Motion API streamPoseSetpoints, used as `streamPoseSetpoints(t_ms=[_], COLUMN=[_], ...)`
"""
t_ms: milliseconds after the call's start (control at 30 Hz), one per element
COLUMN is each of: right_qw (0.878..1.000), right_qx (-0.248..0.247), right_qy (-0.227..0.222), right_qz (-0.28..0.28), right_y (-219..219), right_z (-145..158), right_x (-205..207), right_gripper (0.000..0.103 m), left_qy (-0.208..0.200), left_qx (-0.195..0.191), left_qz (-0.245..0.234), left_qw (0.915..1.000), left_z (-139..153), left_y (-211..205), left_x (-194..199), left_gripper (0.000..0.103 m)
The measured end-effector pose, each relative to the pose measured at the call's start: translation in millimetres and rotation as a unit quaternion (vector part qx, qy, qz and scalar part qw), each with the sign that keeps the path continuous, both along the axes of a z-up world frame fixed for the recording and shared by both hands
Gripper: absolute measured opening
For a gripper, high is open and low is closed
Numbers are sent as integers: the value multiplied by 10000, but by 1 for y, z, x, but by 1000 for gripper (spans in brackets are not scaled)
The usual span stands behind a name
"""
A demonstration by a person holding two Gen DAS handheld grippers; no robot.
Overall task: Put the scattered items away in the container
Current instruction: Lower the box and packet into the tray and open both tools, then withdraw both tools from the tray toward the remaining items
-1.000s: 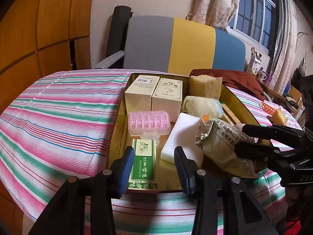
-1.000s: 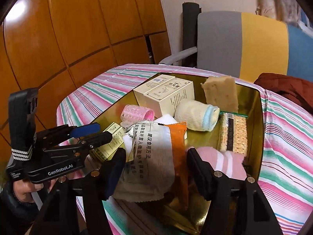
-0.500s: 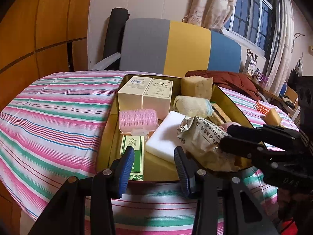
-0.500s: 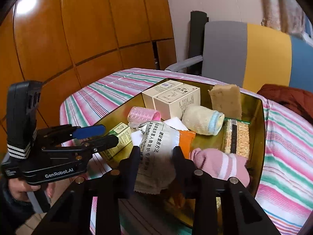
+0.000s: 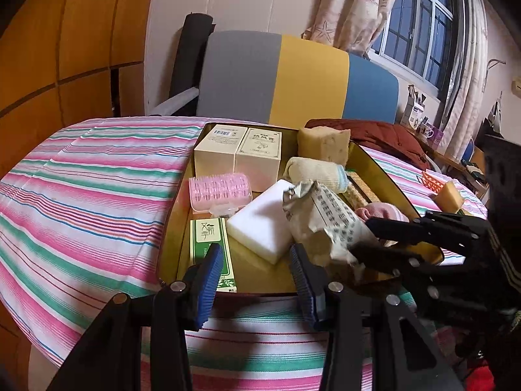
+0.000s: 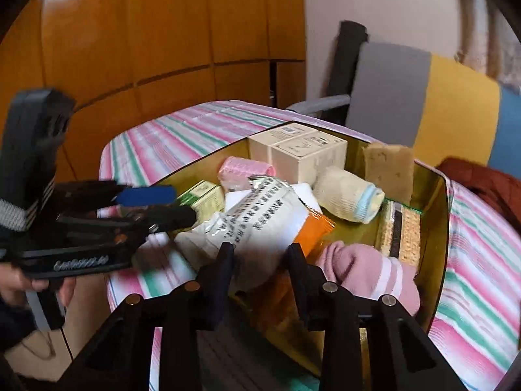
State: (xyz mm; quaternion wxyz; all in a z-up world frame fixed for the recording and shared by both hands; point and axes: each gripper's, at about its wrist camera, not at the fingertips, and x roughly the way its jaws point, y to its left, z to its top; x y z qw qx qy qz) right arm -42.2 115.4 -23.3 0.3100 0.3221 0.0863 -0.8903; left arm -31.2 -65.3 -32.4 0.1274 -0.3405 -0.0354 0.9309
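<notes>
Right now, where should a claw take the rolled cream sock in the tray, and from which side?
Take the rolled cream sock around its middle, across the short width, coming from above. It lies on its side with its top free, while the brown sponge behind and the printed packet in front probably crowd a low approach.

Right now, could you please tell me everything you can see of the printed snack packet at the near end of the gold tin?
The snack packet is a crinkled foil pouch, pale with black printed text on one face and an orange edge. It lies tilted over the white block inside the gold tin, its torn-looking top pointing towards the far end. The right claw is shut on its near end. The pink sock lies beside it.
</notes>
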Motion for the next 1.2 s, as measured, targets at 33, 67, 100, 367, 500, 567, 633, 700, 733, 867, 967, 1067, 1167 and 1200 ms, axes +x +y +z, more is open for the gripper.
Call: streamPoseSetpoints(t_ms=[33,67,100,367,500,567,633,700,733,867,967,1067,1167,1200], right_qw=[10000,9999,9998,9995,10000,9999,9995,9989,9985,9957,9983,9995,10000,10000], right_qx=[3,30,47,206,-1,-91,-280,-437,-516,-879,-521,199,40,47], right_qy=[25,58,73,77,-84,-131,-168,-185,-155,-228,-72,216,79,84], right_qz=[-71,-158,-202,-233,-31,-32,-55,-59,-65,198,257,63,-11,-14], right_y=[0,0,-1,-4,-6,-5,-2,1,2,-7,-26,-37,-24,-22], right_z=[-1,-1,-1,-1,1,2,7,12,15,25,20,6,3,3], right_x=[-2,-4,-4,0,5,5,5,5,5,1,-3,-4,-3,-2], right_gripper=[35,35,35,36,37,37,37,37,37,37,37,37,37,37], left_qy=[-1,2,5,5,1,20,37,37,40,32,27,33,43,44], left_qx=[-20,-37,-50,-6,30,39,38,54,61,132,146,172,187,190], left_qz=[-12,-17,-21,-35,-20,-9,11,44,62,105,105,93,85,83], left_qw=[10000,10000,10000,10000,10000,10000,10000,10000,10000,9999,9998,9998,9998,9998], left_z=[0,0,0,0,2,3,4,4,4,5,4,5,5,5], left_y=[0,0,1,2,2,1,-1,-5,-6,-11,-13,-14,-15,-14], left_x=[0,0,0,3,6,8,10,10,10,10,11,12,12,12], left_gripper=[43,43,43,44,44,44,44,44,44,44,44,44,44,44])
